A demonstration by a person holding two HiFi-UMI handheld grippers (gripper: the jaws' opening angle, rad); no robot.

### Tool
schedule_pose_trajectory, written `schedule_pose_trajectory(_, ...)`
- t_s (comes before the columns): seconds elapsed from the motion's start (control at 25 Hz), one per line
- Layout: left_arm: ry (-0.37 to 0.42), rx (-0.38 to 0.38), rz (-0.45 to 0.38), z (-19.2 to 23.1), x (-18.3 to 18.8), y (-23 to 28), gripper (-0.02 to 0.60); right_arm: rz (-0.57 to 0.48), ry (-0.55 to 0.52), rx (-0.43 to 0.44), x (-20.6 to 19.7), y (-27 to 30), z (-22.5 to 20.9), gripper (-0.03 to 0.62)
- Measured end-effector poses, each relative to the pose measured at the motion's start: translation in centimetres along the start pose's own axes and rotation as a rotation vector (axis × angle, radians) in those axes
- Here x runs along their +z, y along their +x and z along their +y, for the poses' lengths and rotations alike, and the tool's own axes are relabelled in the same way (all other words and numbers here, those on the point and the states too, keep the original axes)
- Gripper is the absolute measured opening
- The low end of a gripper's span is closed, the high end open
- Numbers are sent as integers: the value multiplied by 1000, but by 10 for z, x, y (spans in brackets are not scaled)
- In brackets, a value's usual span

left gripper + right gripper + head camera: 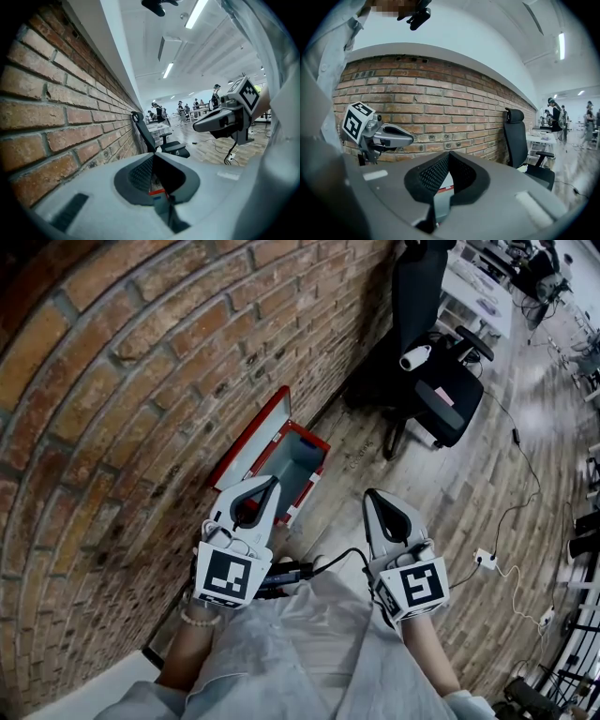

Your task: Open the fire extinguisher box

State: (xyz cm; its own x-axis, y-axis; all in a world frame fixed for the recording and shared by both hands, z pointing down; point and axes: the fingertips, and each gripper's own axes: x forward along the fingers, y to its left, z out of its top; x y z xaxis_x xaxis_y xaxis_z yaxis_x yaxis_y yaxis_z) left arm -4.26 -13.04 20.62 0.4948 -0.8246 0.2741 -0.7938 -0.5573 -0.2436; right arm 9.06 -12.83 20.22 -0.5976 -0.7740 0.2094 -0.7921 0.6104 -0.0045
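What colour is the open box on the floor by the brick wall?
The red metal box is pale grey inside; head view shows it best.

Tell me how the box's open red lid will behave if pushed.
The lid looks a thin flat panel: probably stiff and light. Standing open beside the brick wall, it would likely swing shut if pushed, not slide.

Box's (298, 465) near end is hidden behind the left gripper (272, 484), and both gripper views only catch a sliver of it through the jaws. Chair's (441, 381) top gets cut off by the head view's edge. People (180, 108) way back are too small to make out.
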Motion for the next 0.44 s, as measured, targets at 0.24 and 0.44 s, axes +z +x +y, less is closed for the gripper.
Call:
schedule_pose_trajectory(0.24,-12,10,-13,2,1,1,0,0,0,2,-1,2,2,6)
schedule_pose_trajectory(0.44,-20,16,-14,3,1,3,0,11,-7,12,-5,3,1,6)
